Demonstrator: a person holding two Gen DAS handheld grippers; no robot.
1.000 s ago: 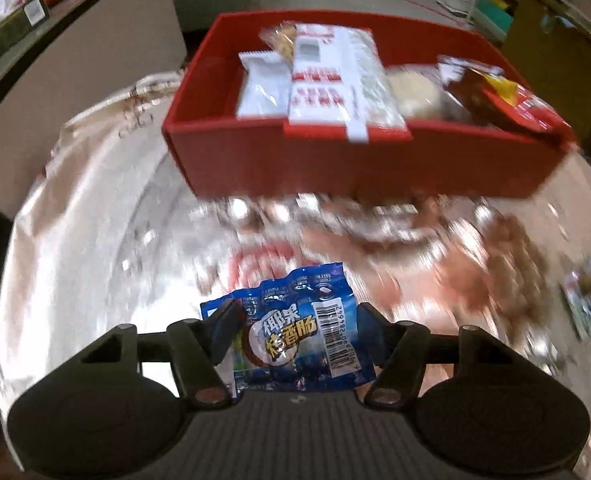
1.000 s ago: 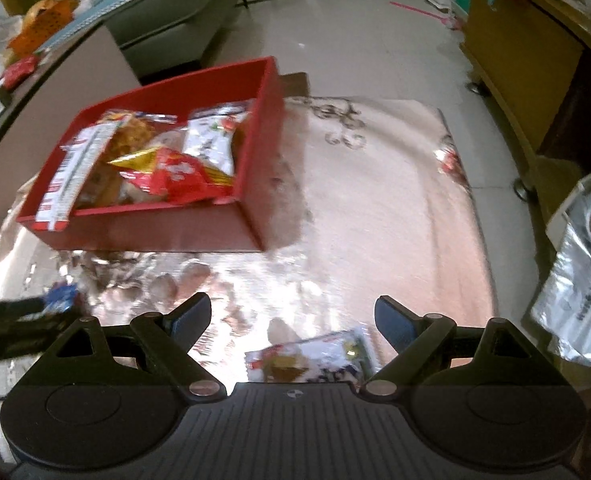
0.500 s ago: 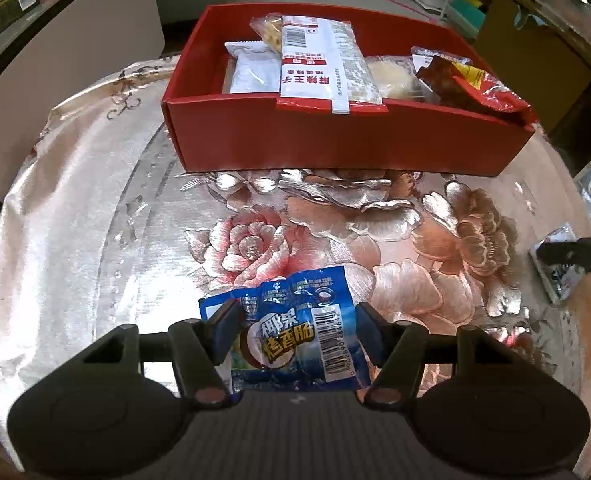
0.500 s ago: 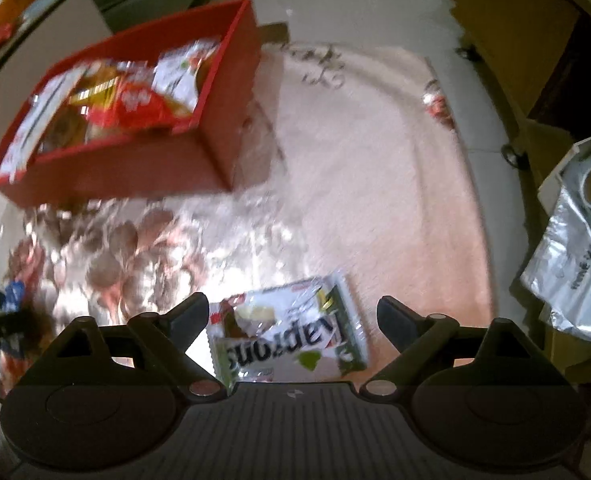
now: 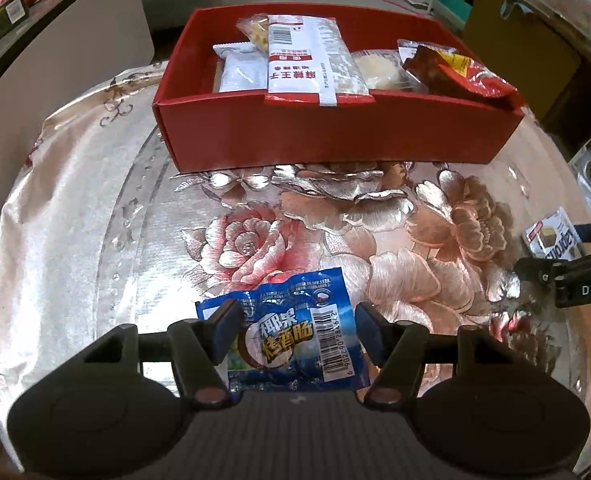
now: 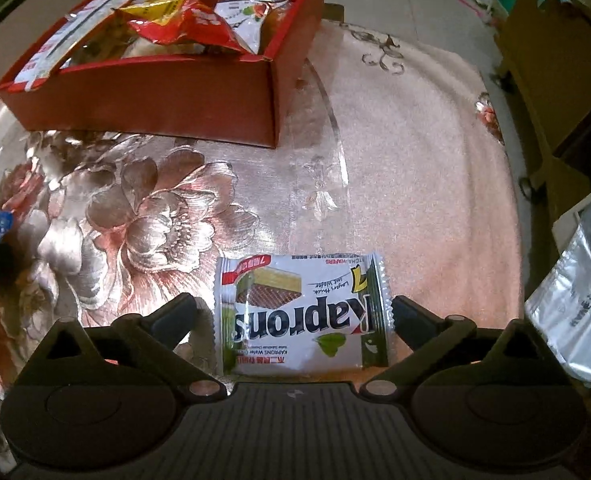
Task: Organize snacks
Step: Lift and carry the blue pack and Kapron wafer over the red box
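Both fisheye views are sharp, dim at the corners and bent at the edges. Overhead light glares off the shiny tablecloth (image 5: 75, 216) and the wafer packet (image 6: 299, 312); the red box (image 6: 167, 96) casts a soft shadow.

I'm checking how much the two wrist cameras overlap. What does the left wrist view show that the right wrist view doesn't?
Left wrist only: the blue sausage packet whole, between the left gripper fingers, and the white packet in the box.

Right wrist only: the Kaprons wafer pack whole, lying between the wide-open right gripper fingers, untouched, and a silver bag beside the table.

Both: the red box of snacks on the floral tablecloth.
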